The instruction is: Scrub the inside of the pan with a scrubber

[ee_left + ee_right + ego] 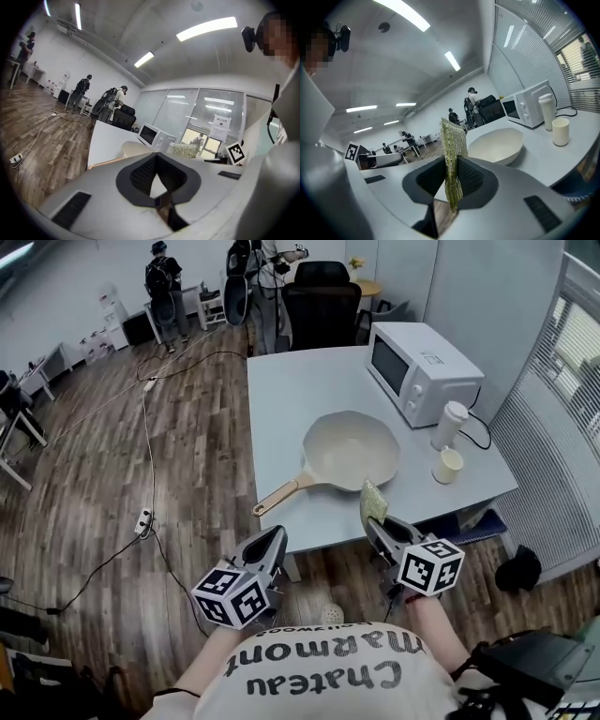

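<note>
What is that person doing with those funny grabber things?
A person stands at a white table holding a gripper in each hand, about to clean a pan. The right gripper is clamped on a yellow-green scrubber. The left gripper is shut with nothing in it. The cream pan with its wooden handle sits on the table near a microwave, and neither gripper touches it yet.

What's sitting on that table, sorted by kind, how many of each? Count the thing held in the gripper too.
Pan: 1
Microwave: 1
Cups: 2, one tall with a lid, one short and open
Scrubber, held in the right gripper: 1
Total: 5
</note>
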Action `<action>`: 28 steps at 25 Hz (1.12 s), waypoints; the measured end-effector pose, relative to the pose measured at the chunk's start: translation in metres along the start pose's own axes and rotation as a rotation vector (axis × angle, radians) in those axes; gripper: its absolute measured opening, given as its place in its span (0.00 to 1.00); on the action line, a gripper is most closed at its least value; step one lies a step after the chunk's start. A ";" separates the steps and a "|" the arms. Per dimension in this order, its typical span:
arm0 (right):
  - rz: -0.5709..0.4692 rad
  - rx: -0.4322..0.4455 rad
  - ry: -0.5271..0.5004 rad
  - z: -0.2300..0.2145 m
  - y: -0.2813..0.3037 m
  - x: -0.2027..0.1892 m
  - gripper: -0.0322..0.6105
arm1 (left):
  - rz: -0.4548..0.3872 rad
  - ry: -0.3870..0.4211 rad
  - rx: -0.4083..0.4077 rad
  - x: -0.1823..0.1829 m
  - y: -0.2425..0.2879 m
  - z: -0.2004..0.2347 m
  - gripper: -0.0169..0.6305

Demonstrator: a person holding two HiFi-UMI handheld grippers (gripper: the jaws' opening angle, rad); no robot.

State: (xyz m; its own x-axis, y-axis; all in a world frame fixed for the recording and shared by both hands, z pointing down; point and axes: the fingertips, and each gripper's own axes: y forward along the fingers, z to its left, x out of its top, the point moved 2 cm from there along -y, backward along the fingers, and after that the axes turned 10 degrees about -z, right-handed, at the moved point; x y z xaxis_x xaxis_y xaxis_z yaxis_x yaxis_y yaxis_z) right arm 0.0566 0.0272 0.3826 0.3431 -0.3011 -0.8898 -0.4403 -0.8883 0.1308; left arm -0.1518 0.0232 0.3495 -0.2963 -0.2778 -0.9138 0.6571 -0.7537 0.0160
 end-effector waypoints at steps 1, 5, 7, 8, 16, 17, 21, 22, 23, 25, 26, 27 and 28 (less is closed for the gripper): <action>0.002 0.009 -0.002 -0.009 0.008 0.006 0.16 | -0.006 0.001 0.008 0.001 0.012 0.002 0.01; 0.013 0.037 -0.013 -0.041 0.035 0.028 0.16 | -0.026 0.003 0.044 0.007 0.053 0.010 0.01; 0.012 0.050 -0.018 -0.056 0.047 0.039 0.16 | -0.038 0.014 0.058 0.010 0.070 0.012 0.01; 0.011 0.059 -0.020 -0.064 0.054 0.044 0.16 | -0.045 0.021 0.065 0.012 0.078 0.014 0.01; 0.014 0.146 -0.025 -0.086 0.096 0.063 0.16 | -0.054 0.036 0.145 0.013 0.107 0.026 0.01; 0.016 0.155 -0.025 -0.085 0.099 0.064 0.16 | -0.055 0.038 0.146 0.015 0.109 0.026 0.01; 0.020 0.175 -0.018 -0.082 0.106 0.063 0.16 | -0.057 0.059 0.131 0.022 0.120 0.024 0.01; 0.020 0.178 -0.018 -0.082 0.106 0.063 0.16 | -0.056 0.064 0.127 0.023 0.123 0.024 0.01; 0.017 0.179 -0.018 -0.082 0.107 0.064 0.16 | -0.056 0.071 0.121 0.025 0.126 0.024 0.01; 0.008 0.174 -0.017 -0.085 0.109 0.065 0.16 | -0.058 0.087 0.109 0.029 0.135 0.026 0.01; 0.003 0.169 -0.016 -0.087 0.110 0.066 0.16 | -0.060 0.093 0.108 0.031 0.139 0.028 0.01; 0.001 0.163 -0.015 -0.090 0.112 0.067 0.16 | -0.060 0.096 0.111 0.032 0.143 0.032 0.01; 0.002 0.156 -0.014 -0.093 0.114 0.066 0.16 | -0.056 0.098 0.116 0.031 0.147 0.035 0.01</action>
State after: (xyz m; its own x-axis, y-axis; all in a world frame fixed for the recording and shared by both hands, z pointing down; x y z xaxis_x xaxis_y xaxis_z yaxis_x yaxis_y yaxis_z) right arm 0.1060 -0.1265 0.3792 0.3308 -0.2973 -0.8956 -0.5649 -0.8226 0.0644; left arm -0.0891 -0.1170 0.3375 -0.2578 -0.1782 -0.9496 0.5556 -0.8314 0.0052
